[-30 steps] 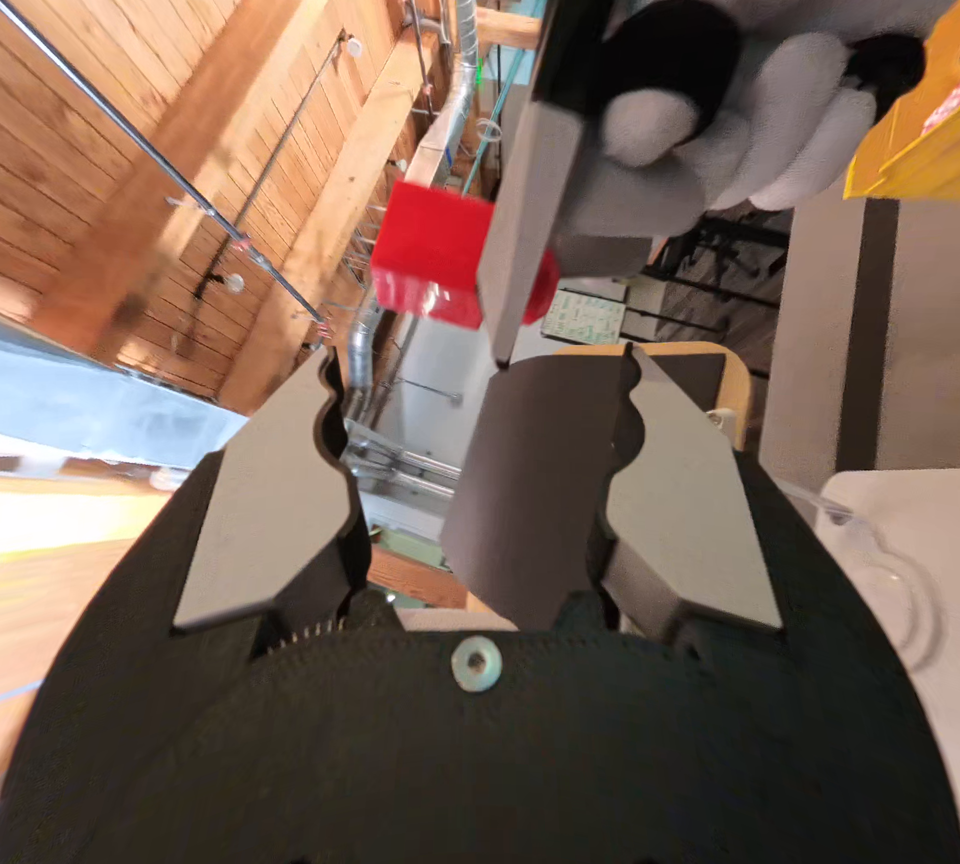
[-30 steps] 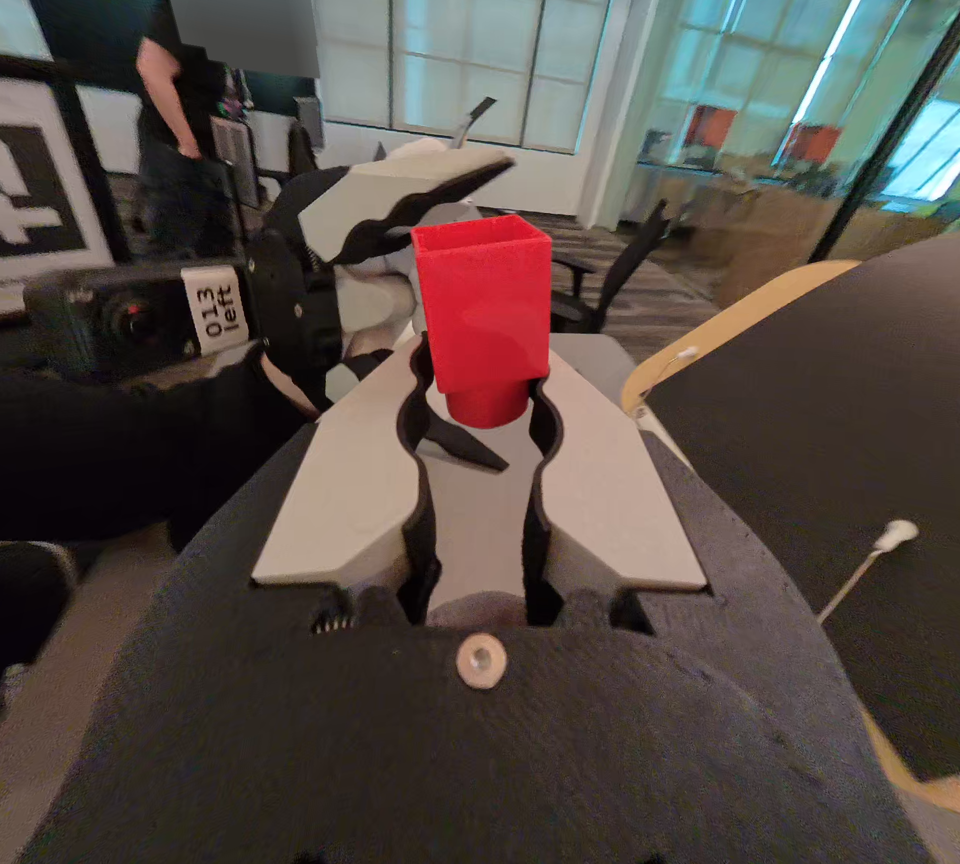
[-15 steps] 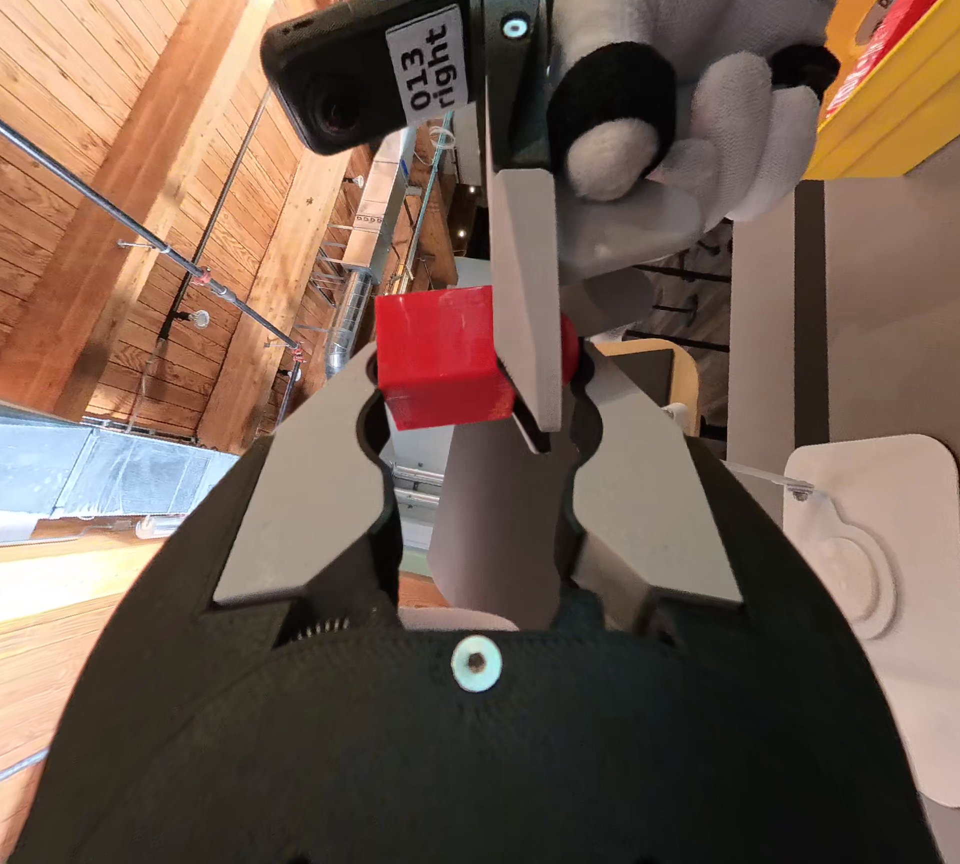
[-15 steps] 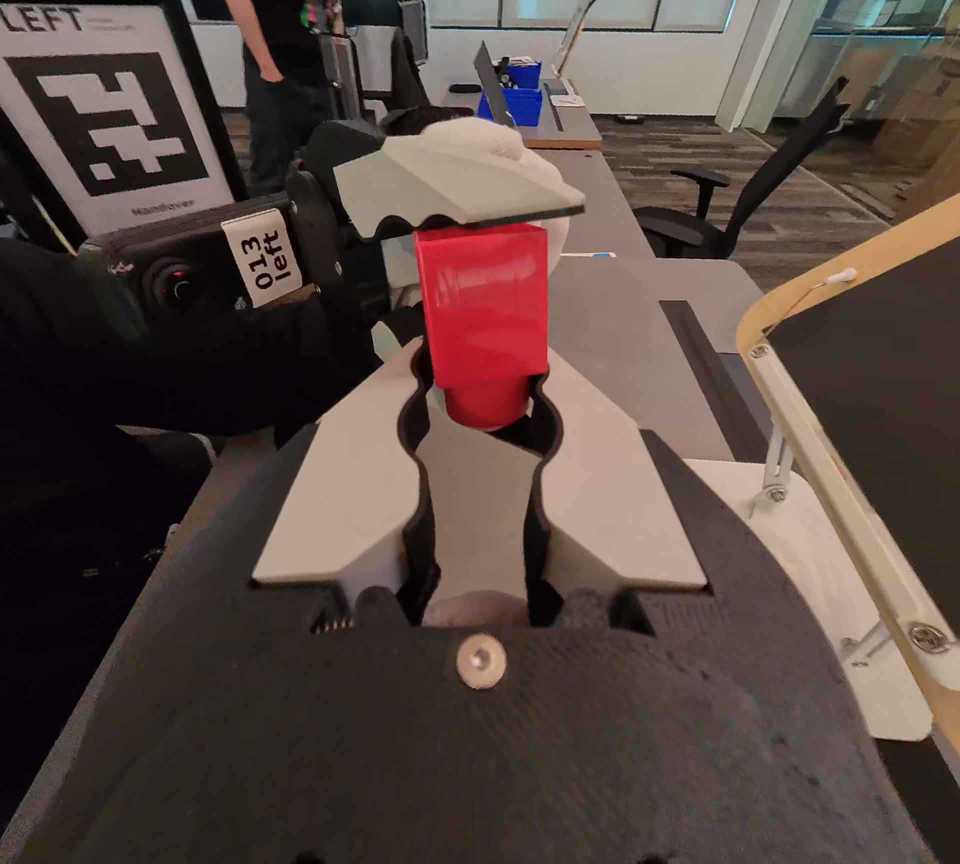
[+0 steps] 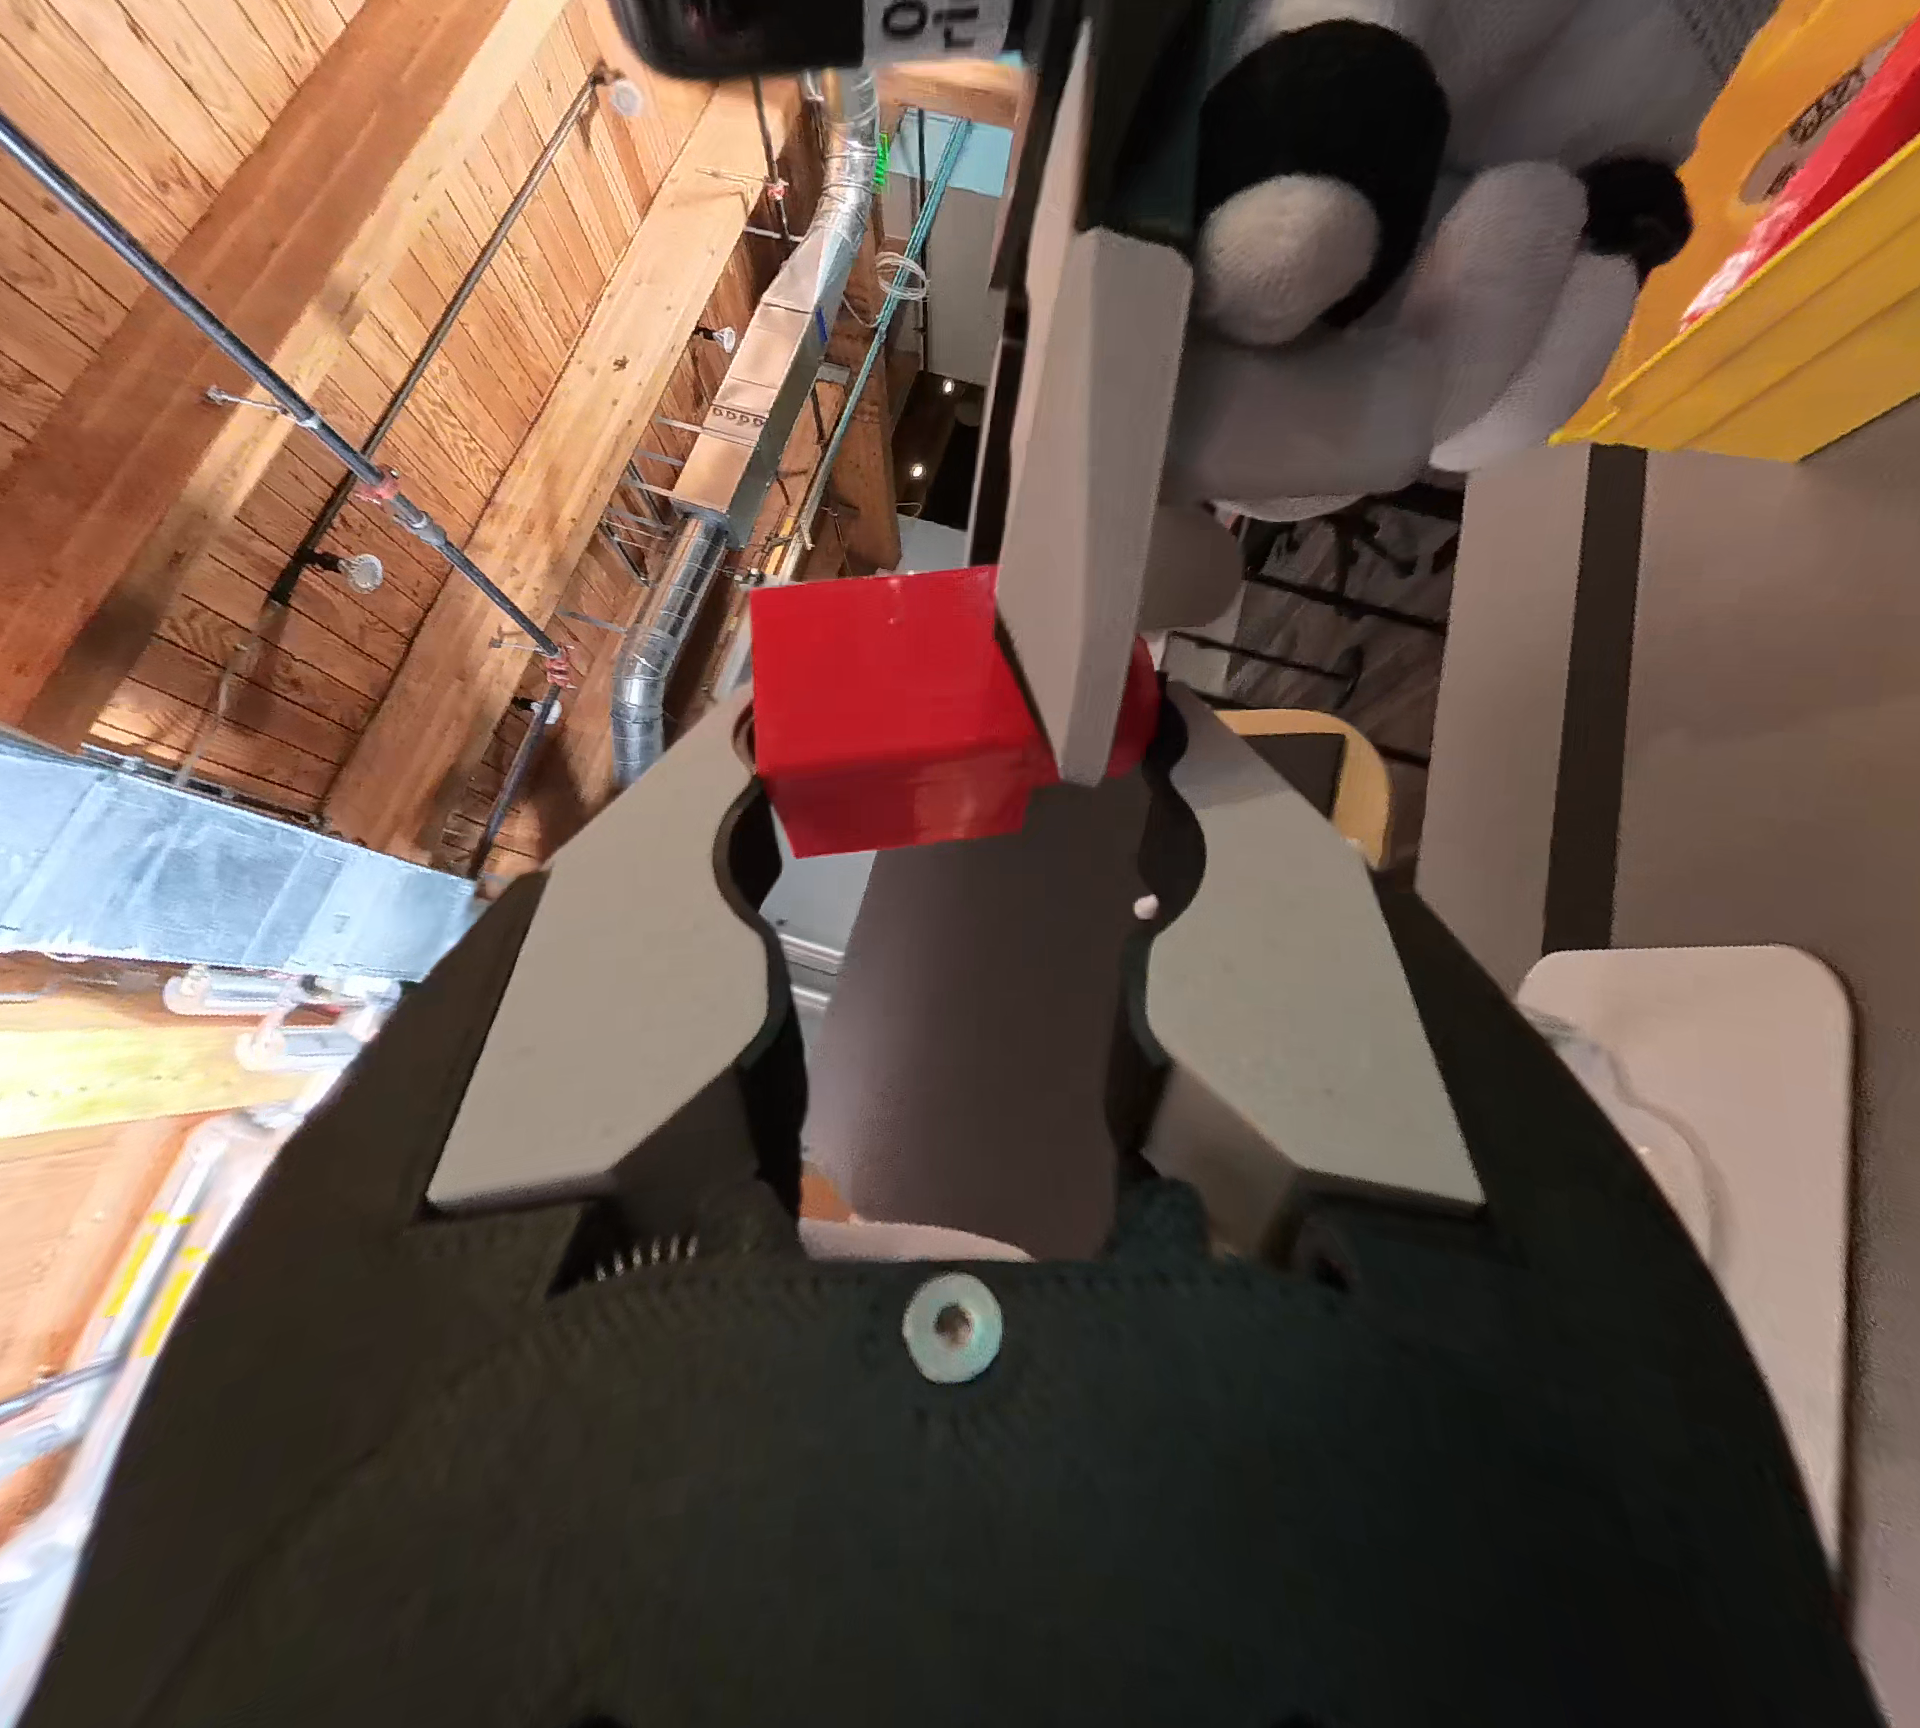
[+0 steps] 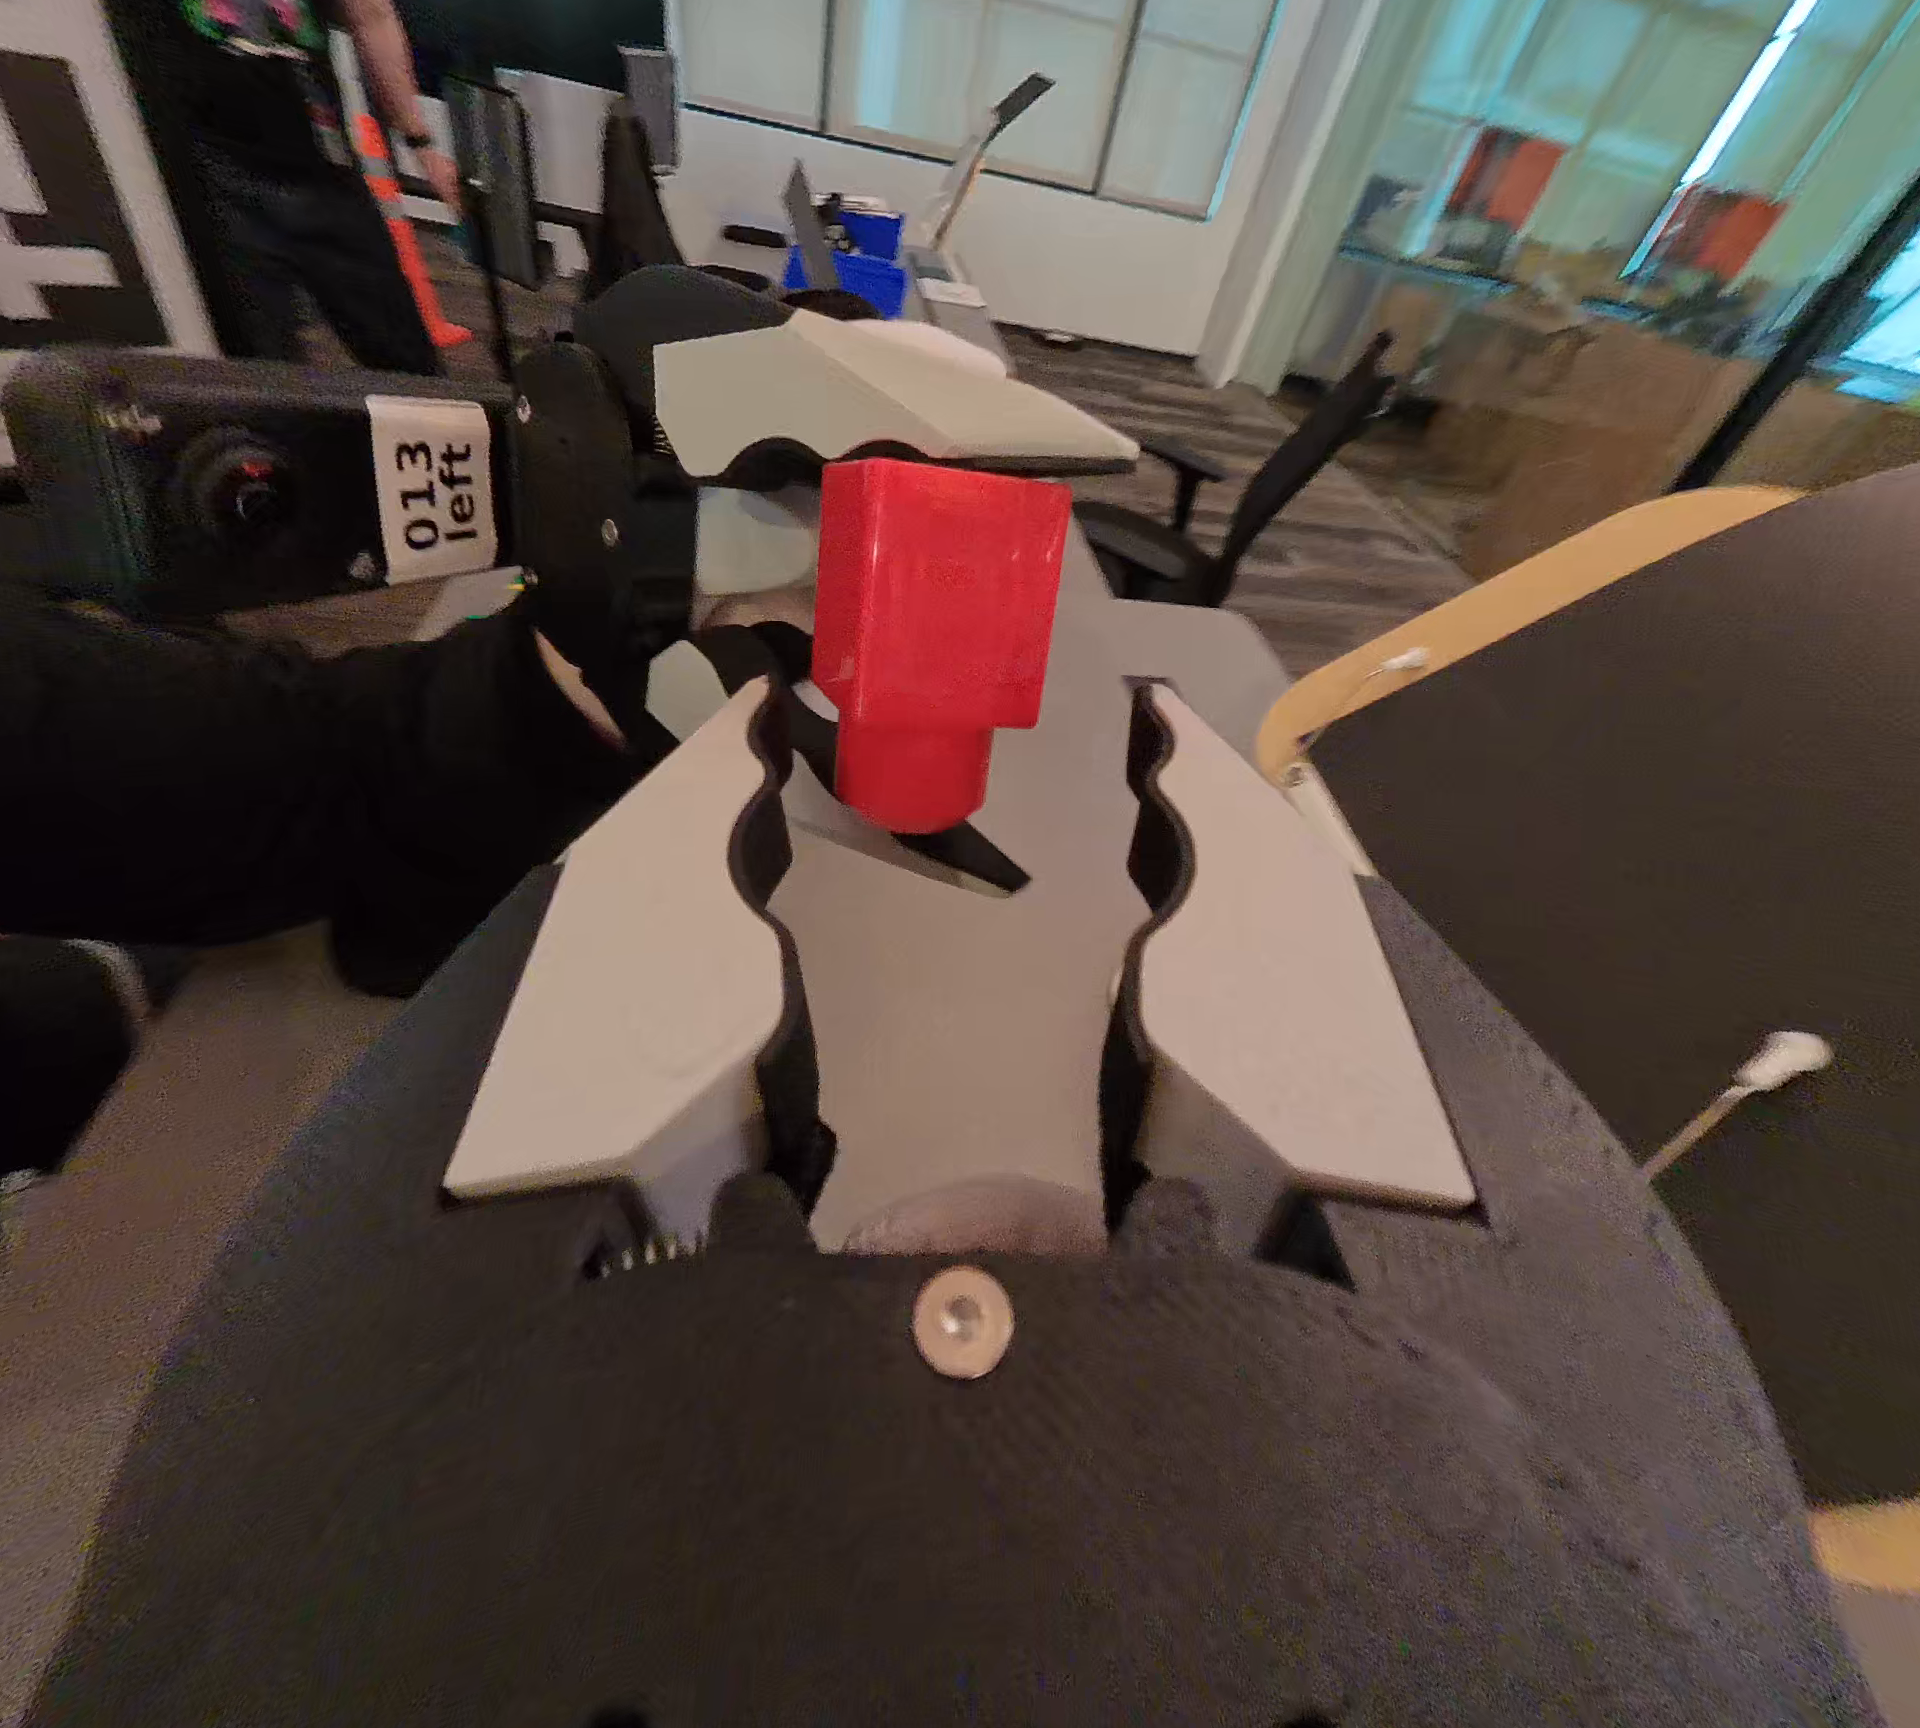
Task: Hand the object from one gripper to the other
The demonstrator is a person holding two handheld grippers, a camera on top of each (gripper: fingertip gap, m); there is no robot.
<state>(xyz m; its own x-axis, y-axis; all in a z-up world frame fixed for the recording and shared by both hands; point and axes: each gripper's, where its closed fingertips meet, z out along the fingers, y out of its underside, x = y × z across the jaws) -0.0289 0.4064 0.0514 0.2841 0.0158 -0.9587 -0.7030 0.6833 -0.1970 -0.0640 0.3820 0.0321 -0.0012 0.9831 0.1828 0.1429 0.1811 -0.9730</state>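
**Right jaws now spread, red piece passing to left gripper**

Since half a second ago, your right gripper (image 6: 951, 702) has opened: its jaws were pinched on the round stub of the red object (image 6: 940, 629), now they stand wide with gaps on both sides of it. The object sits in mid-air between the two tools, square body up, stub down in the right wrist view. Your left gripper (image 5: 951, 743) comes in from the side; one finger lies flat on top of the object, the other under the stub. It looks clamped on the piece top-to-bottom, since nothing else holds it. In the left wrist view a right finger (image 5: 1091, 535) crosses in front of the object, close or touching, can't tell. Your gloved hand (image 5: 1455, 151) grips the right tool.

Progress judgement: transfer basically done. Left to do: pull the right gripper clear.
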